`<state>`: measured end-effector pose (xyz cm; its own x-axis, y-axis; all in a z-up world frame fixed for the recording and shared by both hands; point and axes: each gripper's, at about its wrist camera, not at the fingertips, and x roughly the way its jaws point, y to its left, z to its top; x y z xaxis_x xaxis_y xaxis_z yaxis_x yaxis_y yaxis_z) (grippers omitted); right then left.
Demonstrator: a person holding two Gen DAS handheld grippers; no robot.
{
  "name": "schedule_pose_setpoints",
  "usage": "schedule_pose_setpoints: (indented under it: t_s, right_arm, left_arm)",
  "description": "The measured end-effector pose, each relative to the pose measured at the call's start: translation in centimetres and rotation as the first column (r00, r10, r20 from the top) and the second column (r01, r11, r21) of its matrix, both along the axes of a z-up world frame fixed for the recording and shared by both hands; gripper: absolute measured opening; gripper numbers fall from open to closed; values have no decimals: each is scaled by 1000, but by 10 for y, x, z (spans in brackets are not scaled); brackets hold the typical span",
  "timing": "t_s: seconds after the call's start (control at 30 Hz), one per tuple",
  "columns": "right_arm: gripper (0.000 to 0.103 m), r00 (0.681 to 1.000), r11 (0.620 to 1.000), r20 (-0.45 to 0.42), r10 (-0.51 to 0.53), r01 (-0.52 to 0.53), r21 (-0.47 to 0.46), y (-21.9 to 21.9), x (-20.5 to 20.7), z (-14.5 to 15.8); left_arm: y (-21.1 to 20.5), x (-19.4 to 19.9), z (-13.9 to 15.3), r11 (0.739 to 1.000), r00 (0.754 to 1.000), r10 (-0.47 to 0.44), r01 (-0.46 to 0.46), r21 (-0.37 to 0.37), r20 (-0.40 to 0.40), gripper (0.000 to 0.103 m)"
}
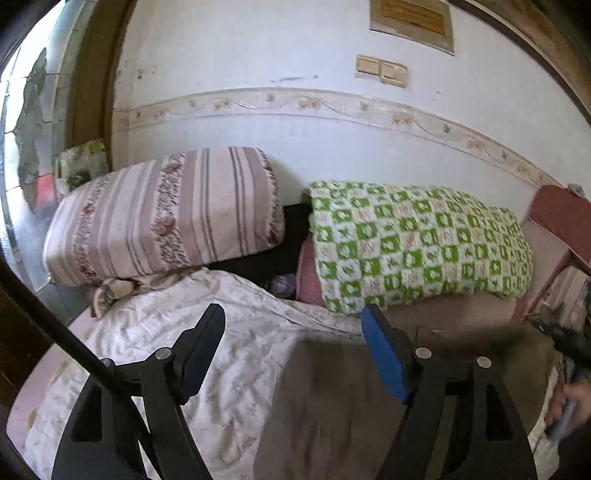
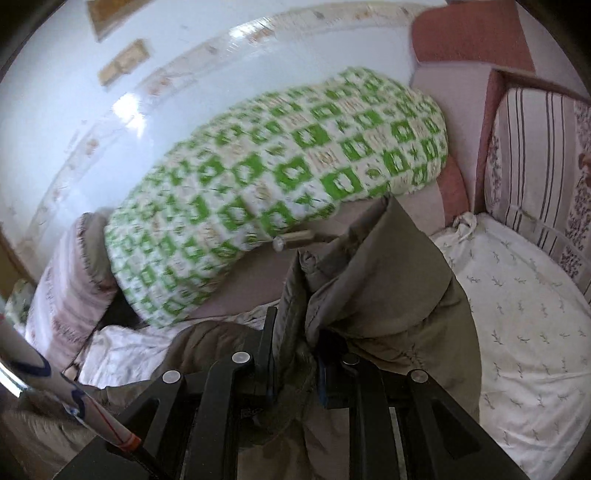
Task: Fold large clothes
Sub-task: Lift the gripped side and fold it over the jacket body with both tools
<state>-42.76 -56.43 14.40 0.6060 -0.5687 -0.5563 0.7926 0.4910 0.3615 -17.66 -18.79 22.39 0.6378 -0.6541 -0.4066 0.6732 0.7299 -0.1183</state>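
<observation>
Right tongs clamped on an olive-drab garment over the bed; left tongs spread apart and empty.

The right tongs (image 2: 295, 363) are nearly together, pinching a bunched fold of the olive garment (image 2: 373, 280), which rises ahead of them and drapes down over the white sprigged bedsheet (image 2: 517, 295). The left tongs (image 1: 293, 350) stand wide apart with nothing between their fingers; the same garment lies blurred just beyond and below them on the sheet. Far across the bed sit a green-and-white checked pillow (image 1: 417, 247) and, to its left, a striped pink bolster (image 1: 166, 214). At the right edge of the left view a hand (image 1: 569, 402) is cut off and smeared by motion. The framed paper on the wall (image 1: 412, 22) is too blurred to read; no writing is legible.
</observation>
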Motion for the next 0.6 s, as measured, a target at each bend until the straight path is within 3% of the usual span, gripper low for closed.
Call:
schedule_pose_setpoints:
  t_s: [0.27,0.33,0.4,0.47,0.6]
  right_arm:
    - [21,997,998,-63,-38,41,48,-43,19,-45]
    - [27,997,998,-74,-32,36,55,-46,22,-52]
    - [46,999,997,-43,-10,13,74,-48,19,-55]
    - [58,1000,996,5,20,-20,91,-47,11,-53]
    - [58,996,996,69,62,-66,54,-33,-14,-37]
  left_arm:
    - [-79,-21,-103,972,985,-151,164,170,-84,75]
    - [-105,-17,-129,963,985,-134,154,222,-105,75]
    - [-131,-10,-152,949,987,-113,142,281,-114,75]
    - [-145,0,-166,940,989,-92,126,316,-118,75]
    - [-161,24,-186,935,984,-53,109,339,-169,76]
